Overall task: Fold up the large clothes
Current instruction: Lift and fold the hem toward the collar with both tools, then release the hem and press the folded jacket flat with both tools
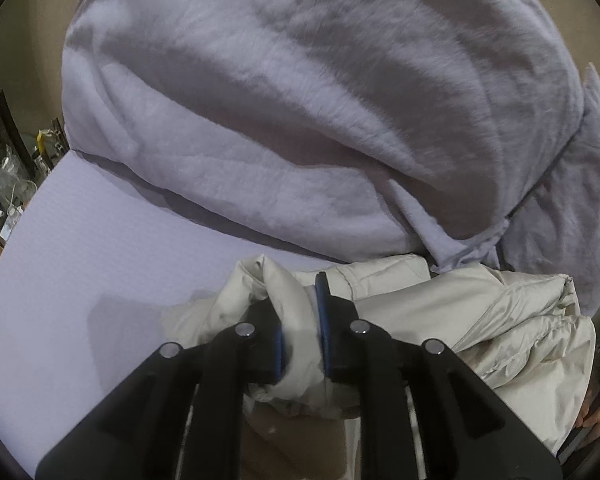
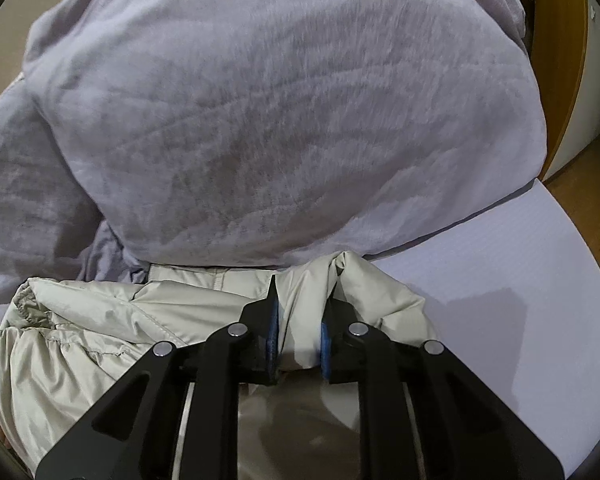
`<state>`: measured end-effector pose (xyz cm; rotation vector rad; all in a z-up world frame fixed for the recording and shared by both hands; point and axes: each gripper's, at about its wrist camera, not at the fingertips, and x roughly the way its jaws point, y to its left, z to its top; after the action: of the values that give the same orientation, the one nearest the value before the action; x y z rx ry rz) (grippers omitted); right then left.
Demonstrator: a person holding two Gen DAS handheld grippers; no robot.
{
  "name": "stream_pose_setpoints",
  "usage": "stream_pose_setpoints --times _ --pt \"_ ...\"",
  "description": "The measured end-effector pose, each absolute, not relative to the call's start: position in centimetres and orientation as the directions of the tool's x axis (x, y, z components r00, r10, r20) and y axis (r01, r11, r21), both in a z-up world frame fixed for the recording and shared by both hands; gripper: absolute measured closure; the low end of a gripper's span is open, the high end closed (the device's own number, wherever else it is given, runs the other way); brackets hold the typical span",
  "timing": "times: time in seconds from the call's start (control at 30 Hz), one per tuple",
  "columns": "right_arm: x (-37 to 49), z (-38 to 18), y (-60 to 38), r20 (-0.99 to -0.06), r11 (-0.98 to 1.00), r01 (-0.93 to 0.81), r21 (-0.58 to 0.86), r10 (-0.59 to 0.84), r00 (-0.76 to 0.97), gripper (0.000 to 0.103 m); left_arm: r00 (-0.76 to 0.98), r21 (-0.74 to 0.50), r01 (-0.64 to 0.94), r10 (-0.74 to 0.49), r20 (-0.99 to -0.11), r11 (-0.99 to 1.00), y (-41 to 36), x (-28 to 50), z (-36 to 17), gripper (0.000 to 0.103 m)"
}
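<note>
A cream padded jacket (image 1: 440, 320) lies bunched at the near edge of a pale lilac surface (image 1: 80, 280). My left gripper (image 1: 298, 308) is shut on a fold of the jacket at its left end. In the right wrist view the same jacket (image 2: 100, 332) spreads to the left, and my right gripper (image 2: 300, 304) is shut on a fold at its right end. Both folds stand up between the blue pads. The near part of the jacket hangs below the surface's edge.
A big fluffy lilac blanket (image 1: 300, 100) is heaped just behind the jacket and fills the far side in both views (image 2: 280, 120). Cluttered shelves (image 1: 16, 184) stand at the far left. A wooden door (image 2: 556, 60) and wooden floor (image 2: 588, 208) lie at the right.
</note>
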<state>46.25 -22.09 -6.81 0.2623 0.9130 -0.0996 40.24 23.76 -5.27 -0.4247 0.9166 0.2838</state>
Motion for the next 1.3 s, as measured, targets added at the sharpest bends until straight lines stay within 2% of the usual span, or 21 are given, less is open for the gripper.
stream_pose_setpoints --times 0.07,0.13,0.17,0.27,0.3,0.4,0.43,0.7,1.0,1.3 --pt "46.6 -7.2 -22.1 -0.797 0.963 0.202 0.177 0.02 0.604 0.083 0.57 -0.233 -0.421 0.056 -0.82 0.877 23.9 40.8 -5.7 0.085" --pt "46.7 -7.1 -22.0 -0.796 0.965 0.196 0.172 0.019 0.605 0.076 0.555 -0.237 -0.431 0.049 -0.83 0.871 24.1 41.2 -6.1 0.081" --pt "46.6 -6.9 -22.0 -0.794 0.967 0.192 0.171 0.02 0.607 0.068 0.551 -0.244 -0.435 0.042 -0.833 0.867 24.2 41.3 -6.2 0.08" --pt "45.9 -5.7 -21.9 -0.762 0.975 0.176 0.134 -0.012 0.648 0.029 0.556 -0.276 -0.429 0.011 -0.831 0.86 24.6 41.3 -5.7 0.066" --pt "45.2 -5.0 -21.8 -0.739 0.979 0.17 0.113 -0.031 0.673 0.025 0.563 -0.279 -0.424 0.01 -0.826 0.862 24.7 41.1 -5.3 0.059" --pt "44.2 -4.1 -21.9 -0.732 0.982 0.144 0.121 -0.01 0.681 0.025 0.586 -0.241 -0.426 0.063 -0.808 0.872 24.6 40.4 -3.6 0.031" --pt "43.8 -3.9 -21.8 -0.732 0.982 0.134 0.136 0.009 0.681 0.025 0.597 -0.227 -0.423 0.082 -0.798 0.877 24.4 40.1 -2.9 0.029" --pt "40.7 -3.9 -18.5 -0.747 0.98 0.031 0.197 0.129 0.653 0.025 0.65 -0.257 -0.322 0.015 -0.76 0.911 20.3 37.2 -0.3 0.026" --pt "38.6 -4.5 -11.9 -0.735 0.988 -0.123 0.096 0.154 0.66 0.025 0.655 -0.237 -0.195 -0.054 -0.754 0.952 12.5 35.1 -2.1 0.025" --pt "39.8 -7.7 -9.7 -0.754 0.989 -0.147 -0.009 0.09 0.65 0.025 0.667 -0.151 -0.233 0.045 -0.744 0.961 11.4 36.6 -5.3 0.023"
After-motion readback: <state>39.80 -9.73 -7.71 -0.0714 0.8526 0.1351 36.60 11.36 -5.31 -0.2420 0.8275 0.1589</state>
